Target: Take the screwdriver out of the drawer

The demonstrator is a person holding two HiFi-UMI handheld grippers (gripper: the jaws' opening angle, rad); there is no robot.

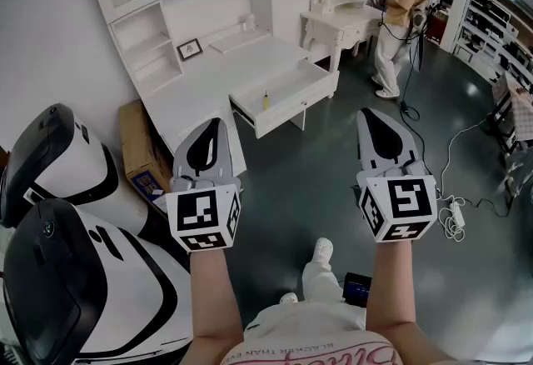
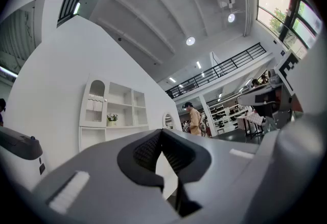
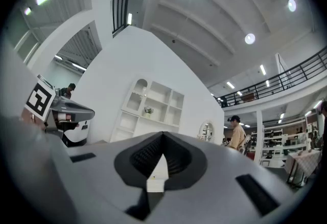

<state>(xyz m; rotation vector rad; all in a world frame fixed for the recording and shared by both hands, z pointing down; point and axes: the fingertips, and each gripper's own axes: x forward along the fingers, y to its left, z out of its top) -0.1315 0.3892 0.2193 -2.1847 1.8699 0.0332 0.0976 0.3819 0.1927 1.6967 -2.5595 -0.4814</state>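
Observation:
The white desk's drawer (image 1: 287,98) stands pulled open, and a small yellow-handled screwdriver (image 1: 266,99) lies inside it near its left end. My left gripper (image 1: 214,125) is held out in front of me, short of the drawer and a little to its left, jaws shut with nothing between them. My right gripper (image 1: 367,115) hovers over the dark floor to the right of the drawer, also shut and empty. In the left gripper view the left gripper (image 2: 161,134) points at the white shelf unit (image 2: 110,110). The right gripper (image 3: 162,137) faces the same shelf unit (image 3: 153,108).
A cardboard box (image 1: 141,147) leans beside the desk at the left. Two white-and-black machines (image 1: 58,163) crowd my left side. A dressing table with mirror (image 1: 337,17) and a standing person (image 1: 401,9) are at the back right. Cables and a power strip (image 1: 455,217) lie on the floor.

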